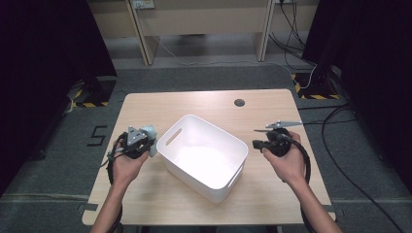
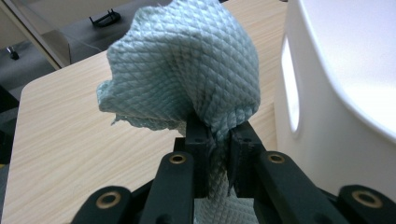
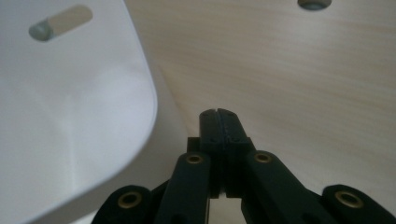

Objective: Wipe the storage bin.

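High view: a wooden table (image 1: 145,204) stood with a white bin (image 1: 204,156) in the middle and a person's hand on each side.
Left tool: the left tool (image 1: 145,141) sat just left of the bin, and its two black jaws were pinched on a blue-green cloth (image 1: 151,137).
Cloth up close: in the left gripper view the cloth (image 2: 187,70) puffed up above the jaws in a crumpled bunch, with a bit hanging down below them.
Where the cloth was: up off the table, beside the bin's wall near the handle slot (image 2: 290,88), not inside the bin.
How the cloth feels: it looked soft, light and floppy, with a bumpy diamond pattern, so it should not break or slip much.
Where to hold it: a pinch on the bunched middle, like this one, seemed best, since a loose corner could slide out.
Bin: it was empty and sat at a slant on the table.
Right tool: the right tool (image 1: 259,143) was at the right of the bin, its jaws pressed together with nothing between them (image 3: 218,122).
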Demonstrator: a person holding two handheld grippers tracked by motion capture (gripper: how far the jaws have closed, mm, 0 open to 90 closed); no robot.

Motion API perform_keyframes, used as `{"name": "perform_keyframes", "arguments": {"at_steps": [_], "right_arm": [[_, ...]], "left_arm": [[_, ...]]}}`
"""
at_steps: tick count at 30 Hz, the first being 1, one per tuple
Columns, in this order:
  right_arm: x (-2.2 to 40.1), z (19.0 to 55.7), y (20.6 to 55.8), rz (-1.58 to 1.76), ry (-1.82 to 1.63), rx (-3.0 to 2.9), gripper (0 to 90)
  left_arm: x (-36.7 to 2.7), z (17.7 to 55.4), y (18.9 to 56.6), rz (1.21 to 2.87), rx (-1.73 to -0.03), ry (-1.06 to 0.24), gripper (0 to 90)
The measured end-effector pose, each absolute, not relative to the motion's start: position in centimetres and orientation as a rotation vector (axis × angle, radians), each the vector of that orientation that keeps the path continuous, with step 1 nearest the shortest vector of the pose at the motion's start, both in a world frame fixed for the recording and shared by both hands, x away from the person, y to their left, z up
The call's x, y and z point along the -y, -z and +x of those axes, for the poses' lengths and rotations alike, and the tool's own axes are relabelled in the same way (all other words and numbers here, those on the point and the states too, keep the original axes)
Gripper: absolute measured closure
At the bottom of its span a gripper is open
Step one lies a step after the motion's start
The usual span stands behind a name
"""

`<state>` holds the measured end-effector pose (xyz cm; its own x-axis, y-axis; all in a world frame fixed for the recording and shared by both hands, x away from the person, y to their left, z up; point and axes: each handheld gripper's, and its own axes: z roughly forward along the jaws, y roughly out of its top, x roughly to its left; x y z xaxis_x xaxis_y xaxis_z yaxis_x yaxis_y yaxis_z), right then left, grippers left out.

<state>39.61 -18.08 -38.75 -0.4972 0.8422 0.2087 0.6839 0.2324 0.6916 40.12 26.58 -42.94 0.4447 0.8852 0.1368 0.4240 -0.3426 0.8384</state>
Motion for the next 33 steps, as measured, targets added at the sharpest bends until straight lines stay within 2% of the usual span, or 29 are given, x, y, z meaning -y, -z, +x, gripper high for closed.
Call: {"name": "perform_keyframes", "arguments": {"at_steps": [10,16,24,33], "right_arm": [[17.3,36.8,40.4,1.437,-1.094,-2.395,90.0],[15.9,36.6,40.9,1.404,-1.063,-2.414,90.0],[15.0,37.5,40.5,1.395,-1.063,-2.397,90.0],[14.0,41.1,40.4,1.540,-1.079,-2.227,90.0]], "left_arm": [[-26.1,39.9,42.8,1.971,-1.034,-0.782,80.6],[-25.6,39.8,43.0,1.964,-1.007,-0.754,80.6],[-25.7,39.5,43.0,1.974,-1.024,-0.773,80.9],[-25.1,39.6,42.7,1.960,-1.054,-0.753,80.9]]}}
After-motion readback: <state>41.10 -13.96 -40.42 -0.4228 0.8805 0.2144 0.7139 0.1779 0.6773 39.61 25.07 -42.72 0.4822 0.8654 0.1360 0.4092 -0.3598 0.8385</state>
